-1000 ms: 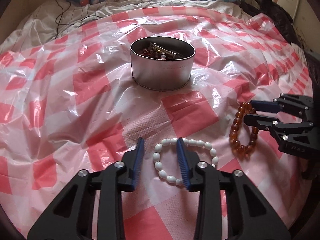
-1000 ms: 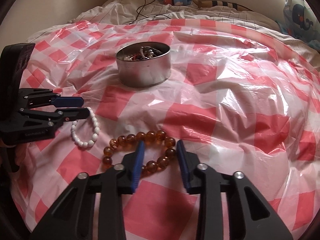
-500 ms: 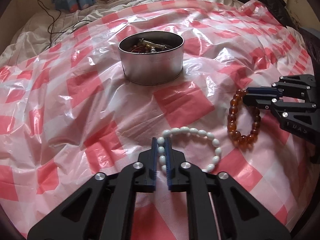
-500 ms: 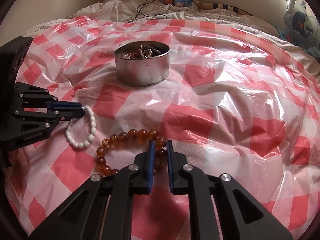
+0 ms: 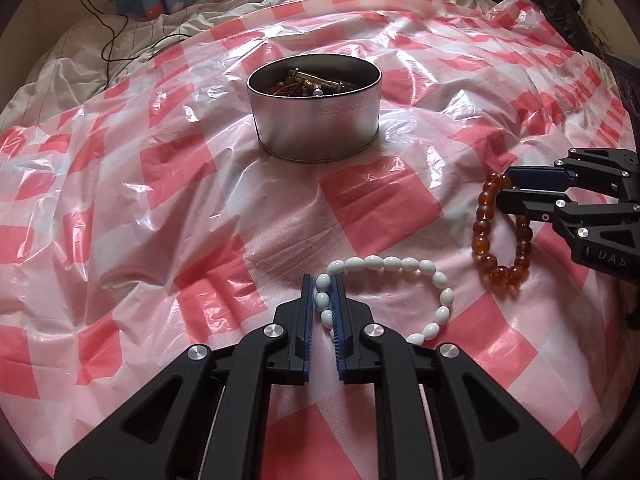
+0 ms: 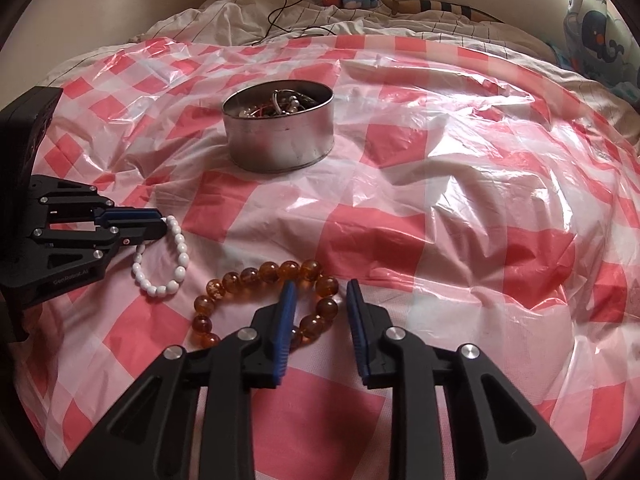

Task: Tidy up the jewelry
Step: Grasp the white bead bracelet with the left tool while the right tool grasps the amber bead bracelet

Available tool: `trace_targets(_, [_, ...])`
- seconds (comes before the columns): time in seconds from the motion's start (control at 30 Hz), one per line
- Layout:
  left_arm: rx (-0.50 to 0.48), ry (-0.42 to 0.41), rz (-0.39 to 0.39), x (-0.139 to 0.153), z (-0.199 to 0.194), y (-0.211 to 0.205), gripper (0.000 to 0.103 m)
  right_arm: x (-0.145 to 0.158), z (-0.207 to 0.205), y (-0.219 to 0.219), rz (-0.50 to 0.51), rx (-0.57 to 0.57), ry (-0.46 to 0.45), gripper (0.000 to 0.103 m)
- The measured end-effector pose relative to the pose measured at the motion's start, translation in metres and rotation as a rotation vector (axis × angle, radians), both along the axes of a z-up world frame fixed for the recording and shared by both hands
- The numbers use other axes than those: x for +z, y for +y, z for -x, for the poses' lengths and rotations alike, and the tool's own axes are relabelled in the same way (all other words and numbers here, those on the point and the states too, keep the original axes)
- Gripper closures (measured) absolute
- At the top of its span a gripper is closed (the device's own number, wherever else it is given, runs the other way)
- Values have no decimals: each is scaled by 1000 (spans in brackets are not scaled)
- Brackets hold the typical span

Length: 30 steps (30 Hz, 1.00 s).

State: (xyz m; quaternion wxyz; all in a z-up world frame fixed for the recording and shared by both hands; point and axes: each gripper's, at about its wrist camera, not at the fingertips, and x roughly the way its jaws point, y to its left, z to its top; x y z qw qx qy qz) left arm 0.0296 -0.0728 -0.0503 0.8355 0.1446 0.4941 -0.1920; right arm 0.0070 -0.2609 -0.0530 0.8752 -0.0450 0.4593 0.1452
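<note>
Pinching one side of the white bead bracelet (image 5: 384, 288), the left gripper (image 5: 323, 304) has its jaws narrow, though they are opening slightly; the beads sit between its blue pads. The right gripper (image 6: 318, 300) is opening too, with beads of the amber bracelet (image 6: 264, 296) between its fingers but not pressed. Both bracelets lie on the checked plastic sheet (image 5: 168, 208), in front of the metal tin (image 5: 316, 120), the amber one to the right of the white.
</note>
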Motion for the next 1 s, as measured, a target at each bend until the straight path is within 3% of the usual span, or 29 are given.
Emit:
trace_targets(0.07, [-1,-4,-7,0,0,-1,95,1,1,0,1,0,-5,90])
trace_targets(0.33, [2,-53,14,12,2,-1,96,16,6,-4,-35,-4,-70,91])
trace_targets(1.0, [10,-145,-20,29,8,1,96,37,7,-21,-144,-39,-122,91])
